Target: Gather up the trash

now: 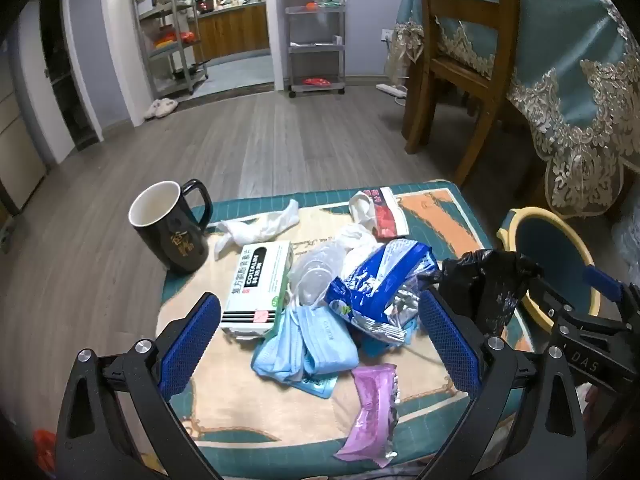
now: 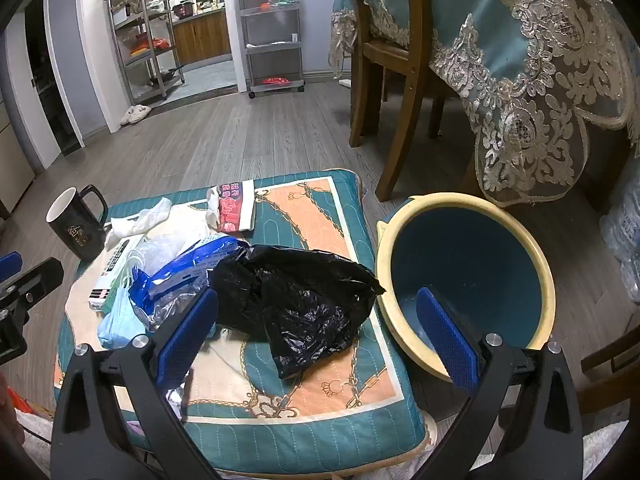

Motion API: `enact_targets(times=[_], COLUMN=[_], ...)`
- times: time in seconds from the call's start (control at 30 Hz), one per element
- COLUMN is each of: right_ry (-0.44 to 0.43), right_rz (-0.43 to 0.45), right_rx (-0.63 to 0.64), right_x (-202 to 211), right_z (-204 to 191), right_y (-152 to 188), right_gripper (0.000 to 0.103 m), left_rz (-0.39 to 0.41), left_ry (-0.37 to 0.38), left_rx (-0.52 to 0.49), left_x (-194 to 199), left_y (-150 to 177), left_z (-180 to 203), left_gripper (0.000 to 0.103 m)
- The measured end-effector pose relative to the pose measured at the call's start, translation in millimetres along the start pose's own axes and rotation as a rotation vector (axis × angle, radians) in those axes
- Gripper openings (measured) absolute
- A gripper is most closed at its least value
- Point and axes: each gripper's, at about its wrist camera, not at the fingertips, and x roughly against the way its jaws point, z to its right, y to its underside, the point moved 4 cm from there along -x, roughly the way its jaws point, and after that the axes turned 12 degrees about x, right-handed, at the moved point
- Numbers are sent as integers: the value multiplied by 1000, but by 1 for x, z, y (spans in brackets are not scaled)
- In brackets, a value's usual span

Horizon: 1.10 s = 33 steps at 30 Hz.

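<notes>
Trash lies piled on a teal and peach cushion (image 1: 424, 208): a white medicine box (image 1: 256, 284), light blue face masks (image 1: 308, 348), a blue foil bag (image 1: 380, 284), a purple wrapper (image 1: 374, 408), white tissues (image 1: 260, 228), a clear plastic piece (image 1: 316, 268) and a red packet (image 1: 388, 212). My left gripper (image 1: 320, 344) is open just above the masks. A crumpled black plastic bag (image 2: 300, 304) lies between my right gripper's (image 2: 316, 332) open fingers. The blue bin with a cream rim (image 2: 472, 276) stands right of the cushion.
A black mug (image 1: 172, 228) stands at the cushion's left edge. A wooden chair (image 1: 452, 60) and a table with a teal lace cloth (image 1: 580, 80) are behind on the right. Metal shelves (image 1: 168, 32) stand far back across the wood floor.
</notes>
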Motion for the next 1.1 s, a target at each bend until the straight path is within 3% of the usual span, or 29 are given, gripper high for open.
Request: enact_targets(times=[1.1], right_ry=[2], right_rz=[-2], right_rx=[1], right_x=[-1], right_z=[0], right_y=[0], right_gripper=[97], left_rz=[-7], left_ry=[-8], left_rx=[-14], left_x=[-5], left_y=[4], left_z=[-2], left_gripper=[98])
